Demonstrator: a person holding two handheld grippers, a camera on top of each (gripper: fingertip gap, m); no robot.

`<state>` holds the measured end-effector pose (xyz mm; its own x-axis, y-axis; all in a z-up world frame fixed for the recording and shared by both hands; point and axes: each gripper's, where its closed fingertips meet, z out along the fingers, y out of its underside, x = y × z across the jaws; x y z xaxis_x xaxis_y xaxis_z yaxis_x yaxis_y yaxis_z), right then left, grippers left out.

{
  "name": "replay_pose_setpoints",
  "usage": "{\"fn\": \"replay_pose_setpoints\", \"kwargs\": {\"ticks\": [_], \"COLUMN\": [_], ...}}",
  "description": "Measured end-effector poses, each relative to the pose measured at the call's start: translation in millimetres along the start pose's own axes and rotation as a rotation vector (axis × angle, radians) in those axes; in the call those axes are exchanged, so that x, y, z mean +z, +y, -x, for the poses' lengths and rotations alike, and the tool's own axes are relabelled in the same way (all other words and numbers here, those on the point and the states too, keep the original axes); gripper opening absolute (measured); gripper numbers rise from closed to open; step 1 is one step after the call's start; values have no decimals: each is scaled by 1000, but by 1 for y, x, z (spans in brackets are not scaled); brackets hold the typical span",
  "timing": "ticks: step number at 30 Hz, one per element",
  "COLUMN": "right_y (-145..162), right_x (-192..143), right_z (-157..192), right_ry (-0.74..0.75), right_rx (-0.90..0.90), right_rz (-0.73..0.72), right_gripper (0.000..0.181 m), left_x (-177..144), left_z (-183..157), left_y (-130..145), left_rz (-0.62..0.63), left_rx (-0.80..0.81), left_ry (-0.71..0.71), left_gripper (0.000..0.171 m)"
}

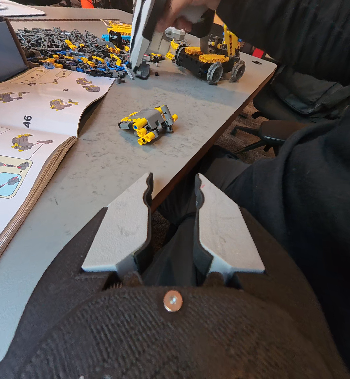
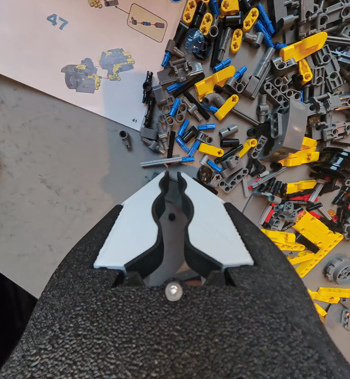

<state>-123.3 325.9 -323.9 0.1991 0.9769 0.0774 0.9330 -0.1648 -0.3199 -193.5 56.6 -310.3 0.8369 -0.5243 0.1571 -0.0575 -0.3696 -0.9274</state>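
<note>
My right gripper (image 2: 172,174) points down at the near edge of a pile of loose building parts (image 2: 272,102). Its pads are closed on a dark grey piece (image 2: 173,189) that lies on the table. The left wrist view shows the same gripper (image 1: 138,69) with its tips on that grey piece (image 1: 145,70), a hand on its handle. My left gripper (image 1: 174,180) is open and empty, hovering over the table's front edge (image 1: 190,170). A small yellow and grey assembly (image 1: 149,125) lies on the table beyond it.
An open instruction booklet (image 1: 36,114) lies at the left and also shows in the right wrist view (image 2: 67,51). A half-built yellow and black wheeled model (image 1: 211,61) stands at the back right. A dark box (image 1: 1,47) stands at the back left. An office chair (image 1: 272,131) stands beside the table. Spacing between my two grippers at the tips: around 30 centimetres.
</note>
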Motion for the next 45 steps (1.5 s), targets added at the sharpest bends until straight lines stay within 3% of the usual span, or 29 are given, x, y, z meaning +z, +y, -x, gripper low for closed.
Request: {"fn": "replay_pose_setpoints", "kwargs": {"ticks": [15,28,41,45], "right_y": [-12,-13,-10,-20], "right_x": [-31,-37,-54,-58], "right_z": [4,6,-40,-44], "right_ry": [69,93,182,126], "right_rx": [-14,-37,1,-8], "right_rz": [-125,-137,-193,-223], "right_gripper": [5,2,0,2], "left_x": [0,0,0,-1], "left_z": [-1,-2,-2,-2], "left_y": [0,0,0,-2], "left_rz": [-1,-1,0,-7], "left_rx": [-1,-1,1,1], "left_ry": [4,6,7,3], "left_gripper": [38,38,38,38]}}
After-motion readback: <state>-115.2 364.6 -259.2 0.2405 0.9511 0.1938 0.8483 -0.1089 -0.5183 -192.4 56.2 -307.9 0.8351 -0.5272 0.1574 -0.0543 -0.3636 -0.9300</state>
